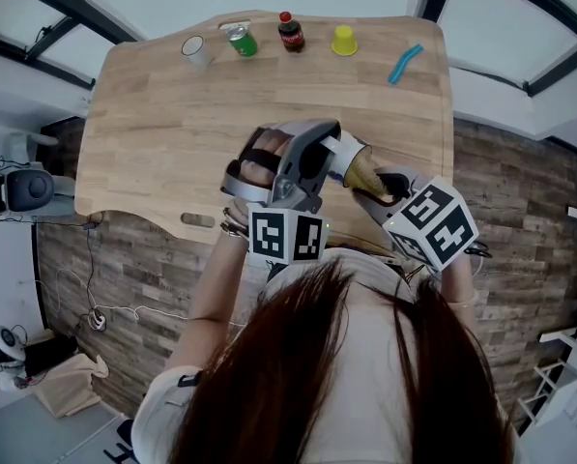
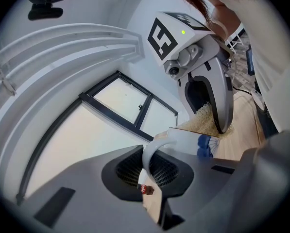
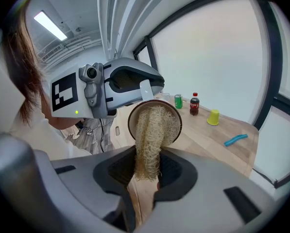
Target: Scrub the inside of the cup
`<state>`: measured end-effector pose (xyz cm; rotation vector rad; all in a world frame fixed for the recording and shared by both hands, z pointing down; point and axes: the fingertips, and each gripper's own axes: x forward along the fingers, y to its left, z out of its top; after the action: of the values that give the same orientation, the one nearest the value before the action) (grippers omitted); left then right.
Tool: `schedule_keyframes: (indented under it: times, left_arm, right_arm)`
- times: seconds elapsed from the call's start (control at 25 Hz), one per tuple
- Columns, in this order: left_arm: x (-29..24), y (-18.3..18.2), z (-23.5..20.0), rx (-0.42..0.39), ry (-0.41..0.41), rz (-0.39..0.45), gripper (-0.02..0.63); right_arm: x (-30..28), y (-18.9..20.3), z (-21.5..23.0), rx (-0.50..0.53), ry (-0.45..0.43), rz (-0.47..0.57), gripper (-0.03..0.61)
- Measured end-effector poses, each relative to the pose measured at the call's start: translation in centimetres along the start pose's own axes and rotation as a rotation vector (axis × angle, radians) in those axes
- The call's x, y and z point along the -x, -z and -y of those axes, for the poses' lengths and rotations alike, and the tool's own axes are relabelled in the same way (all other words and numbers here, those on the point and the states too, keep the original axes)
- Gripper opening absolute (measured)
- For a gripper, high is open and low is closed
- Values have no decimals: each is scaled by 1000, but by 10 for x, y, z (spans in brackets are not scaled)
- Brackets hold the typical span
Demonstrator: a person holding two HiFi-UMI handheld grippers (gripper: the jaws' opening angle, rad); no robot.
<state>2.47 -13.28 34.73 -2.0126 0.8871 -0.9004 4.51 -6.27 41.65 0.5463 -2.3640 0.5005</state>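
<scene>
Scrubbing in hand: the left gripper (image 2: 152,171) is clamped on the handle of the cup (image 3: 178,123), held above the counter's (image 1: 172,133) near edge. The right gripper (image 3: 147,171), closed on a loofah scrubber (image 3: 152,135), pokes it into the mouth. Next, probably, twisting deeper strokes against the inner wall.

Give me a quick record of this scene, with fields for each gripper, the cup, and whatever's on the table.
left gripper: shut on the handle of the cup
right gripper: shut on the loofah
cup: mouth facing the right gripper
loofah: one end inside the cup
table, far edge: white cup, green can, cola bottle, yellow cup, blue tool
</scene>
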Motion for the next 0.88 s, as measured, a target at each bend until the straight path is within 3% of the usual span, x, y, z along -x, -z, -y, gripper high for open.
schedule_keyframes:
  times: [0.88]
  left_arm:
    - [-6, -2, 10, -92, 19, -14, 25]
  right_arm:
    - [-11, 6, 3, -23, -46, -70, 106]
